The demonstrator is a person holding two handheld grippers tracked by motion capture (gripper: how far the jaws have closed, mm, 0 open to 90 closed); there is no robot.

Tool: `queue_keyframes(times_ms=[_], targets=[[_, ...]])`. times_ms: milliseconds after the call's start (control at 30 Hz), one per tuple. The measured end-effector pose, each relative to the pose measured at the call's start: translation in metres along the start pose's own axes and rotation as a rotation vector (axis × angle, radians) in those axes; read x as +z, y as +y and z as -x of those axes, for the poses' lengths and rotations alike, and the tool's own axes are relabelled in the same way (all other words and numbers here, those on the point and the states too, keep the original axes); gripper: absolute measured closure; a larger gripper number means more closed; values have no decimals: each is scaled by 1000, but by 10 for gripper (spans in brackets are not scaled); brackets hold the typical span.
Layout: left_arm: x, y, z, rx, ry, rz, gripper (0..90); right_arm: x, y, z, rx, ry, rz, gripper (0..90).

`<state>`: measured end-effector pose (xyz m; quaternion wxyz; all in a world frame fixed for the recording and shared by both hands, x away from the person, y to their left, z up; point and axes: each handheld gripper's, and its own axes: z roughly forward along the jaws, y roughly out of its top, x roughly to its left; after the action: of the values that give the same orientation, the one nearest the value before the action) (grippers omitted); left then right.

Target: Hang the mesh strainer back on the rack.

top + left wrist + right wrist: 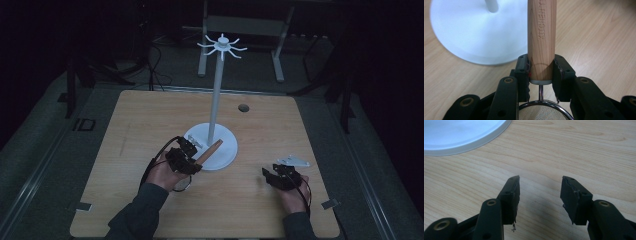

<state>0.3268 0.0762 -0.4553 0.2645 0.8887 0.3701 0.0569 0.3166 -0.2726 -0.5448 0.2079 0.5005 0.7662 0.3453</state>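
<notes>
At the centre of the frame, the left hand-held gripper (541, 75) clamps the round wooden handle (542, 37) of a metal mesh strainer (544, 111), beside a white hook stand's round base (227, 147). At lower right, the right hand-held gripper (540, 192) rests released above the light wooden desk (150, 125).

wooden table (150, 125) | grommet hole (243, 107) | metal frame behind (245, 25)

The stand (212, 145) sits at the centre of the tabletop (125, 130). The left gripper (186, 156) is beside its base; the right gripper (280, 176) lies farther right.
</notes>
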Motion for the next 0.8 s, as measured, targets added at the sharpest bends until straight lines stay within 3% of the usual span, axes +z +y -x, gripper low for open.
queue_keyframes(times_ms=[800], targets=[[-31, 1, -7, -96, 67, 189, 694, 0, -1, 2, 8, -1, 3, 494]])
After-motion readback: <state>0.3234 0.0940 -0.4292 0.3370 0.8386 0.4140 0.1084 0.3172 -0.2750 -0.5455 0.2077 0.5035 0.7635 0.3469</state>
